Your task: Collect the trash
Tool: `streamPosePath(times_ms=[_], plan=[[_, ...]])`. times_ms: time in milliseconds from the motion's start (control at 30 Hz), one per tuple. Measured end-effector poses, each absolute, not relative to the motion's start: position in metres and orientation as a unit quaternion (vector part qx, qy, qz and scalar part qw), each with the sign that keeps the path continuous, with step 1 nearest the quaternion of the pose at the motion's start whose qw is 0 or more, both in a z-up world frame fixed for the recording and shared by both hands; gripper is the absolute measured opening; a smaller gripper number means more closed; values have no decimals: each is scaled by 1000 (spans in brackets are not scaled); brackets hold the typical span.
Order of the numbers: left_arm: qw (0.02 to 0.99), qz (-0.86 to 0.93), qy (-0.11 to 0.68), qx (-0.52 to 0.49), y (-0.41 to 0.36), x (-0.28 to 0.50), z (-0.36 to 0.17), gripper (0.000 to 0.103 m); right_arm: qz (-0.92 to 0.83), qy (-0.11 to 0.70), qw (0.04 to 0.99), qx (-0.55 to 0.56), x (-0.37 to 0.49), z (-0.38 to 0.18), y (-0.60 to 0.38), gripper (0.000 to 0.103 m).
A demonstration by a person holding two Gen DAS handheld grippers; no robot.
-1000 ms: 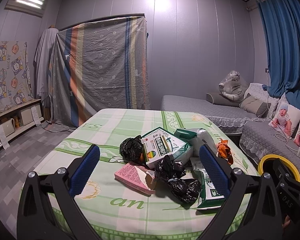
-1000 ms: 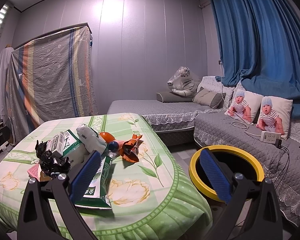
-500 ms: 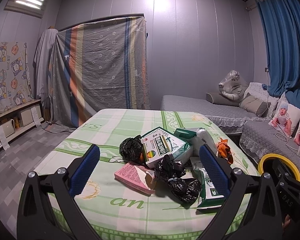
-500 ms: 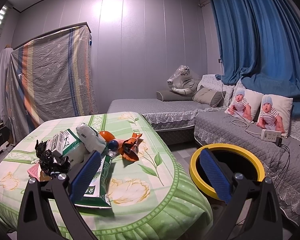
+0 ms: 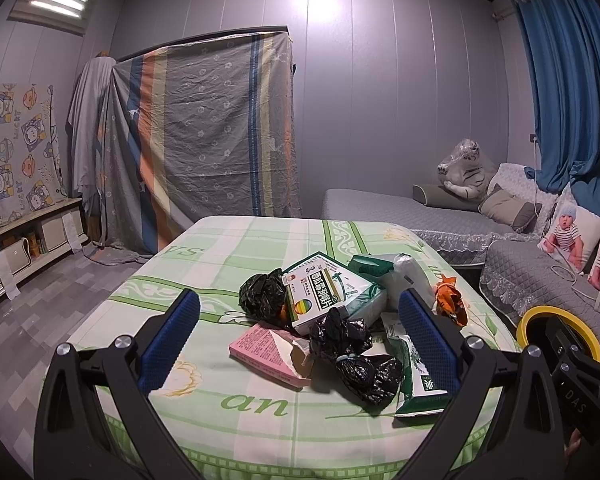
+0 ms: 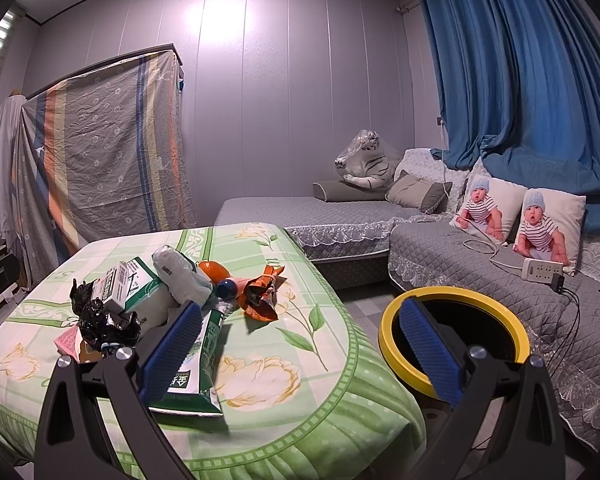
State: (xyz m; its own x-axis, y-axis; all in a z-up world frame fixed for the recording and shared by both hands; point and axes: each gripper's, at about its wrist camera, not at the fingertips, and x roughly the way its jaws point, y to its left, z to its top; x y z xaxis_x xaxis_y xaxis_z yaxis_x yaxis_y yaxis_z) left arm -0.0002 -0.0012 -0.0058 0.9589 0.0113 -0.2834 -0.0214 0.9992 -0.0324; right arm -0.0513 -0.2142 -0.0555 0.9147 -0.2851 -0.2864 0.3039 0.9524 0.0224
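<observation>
A pile of trash lies on the green-clothed table [image 5: 220,248]: a pink torn box [image 5: 266,350], crumpled black bags [image 5: 356,350], a white-green medicine box [image 5: 320,292], a green wrapper [image 5: 416,376] and an orange wrapper [image 5: 450,300]. My left gripper [image 5: 298,334] is open and empty, hovering in front of the pile. My right gripper [image 6: 300,344] is open and empty at the table's right end, between the green wrapper [image 6: 198,364] and a yellow-rimmed bin [image 6: 452,334] on the floor. The orange wrapper [image 6: 262,294] lies ahead of it.
A grey sofa [image 6: 460,248] with baby-print cushions [image 6: 512,216] and a power strip [image 6: 542,270] runs along the right. A striped sheet covers a rack [image 5: 204,136] at the back. A low shelf [image 5: 24,236] stands at the left wall.
</observation>
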Motion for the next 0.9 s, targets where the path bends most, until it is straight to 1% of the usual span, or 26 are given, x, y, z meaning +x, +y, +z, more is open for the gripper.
streamPosePath(times_ms=[900], plan=[[990,10,143,-16,2,1,-6,95,-145,145,978,32,-49,-55,-214,96]])
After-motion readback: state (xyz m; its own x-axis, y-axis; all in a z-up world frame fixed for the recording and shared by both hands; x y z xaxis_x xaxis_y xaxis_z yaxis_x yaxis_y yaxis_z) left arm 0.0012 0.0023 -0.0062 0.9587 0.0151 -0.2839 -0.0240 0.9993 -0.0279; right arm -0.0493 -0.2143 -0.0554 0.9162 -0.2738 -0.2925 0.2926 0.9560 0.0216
